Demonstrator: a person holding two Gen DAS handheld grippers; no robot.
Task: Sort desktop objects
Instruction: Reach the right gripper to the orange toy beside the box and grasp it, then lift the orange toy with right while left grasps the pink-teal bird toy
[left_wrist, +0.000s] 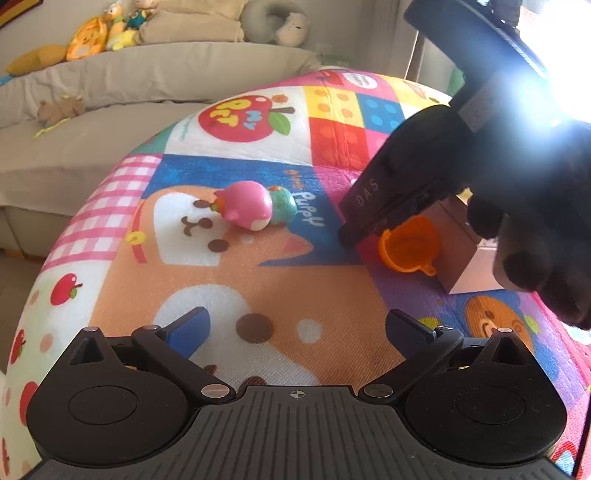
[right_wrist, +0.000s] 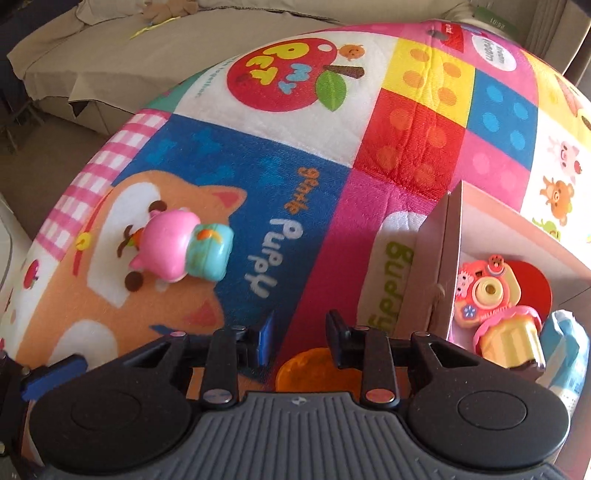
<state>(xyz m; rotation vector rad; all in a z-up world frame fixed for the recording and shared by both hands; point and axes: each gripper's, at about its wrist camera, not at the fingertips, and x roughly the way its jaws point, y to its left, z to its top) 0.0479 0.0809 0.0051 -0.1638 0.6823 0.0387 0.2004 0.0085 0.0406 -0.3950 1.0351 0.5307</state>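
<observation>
My right tool (right_wrist: 299, 334) gripped the orange cup (right_wrist: 314, 371) by its rim: light, stiff, slick plastic. Left tool (left_wrist: 295, 325) hung released.

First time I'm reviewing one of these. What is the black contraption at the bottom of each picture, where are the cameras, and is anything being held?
Each black contraption is a hand-held two-finger gripper with a camera looking along its fingers. One picture is from the left gripper, open and empty over the colourful mat; it also shows the right gripper, held in a gloved hand. The other picture is from that right gripper, jaws nearly together, nothing clearly gripped; an orange cup lies by its fingertips. A pink toy lies on the mat. The box holds a toy camera and cupcake.
</observation>
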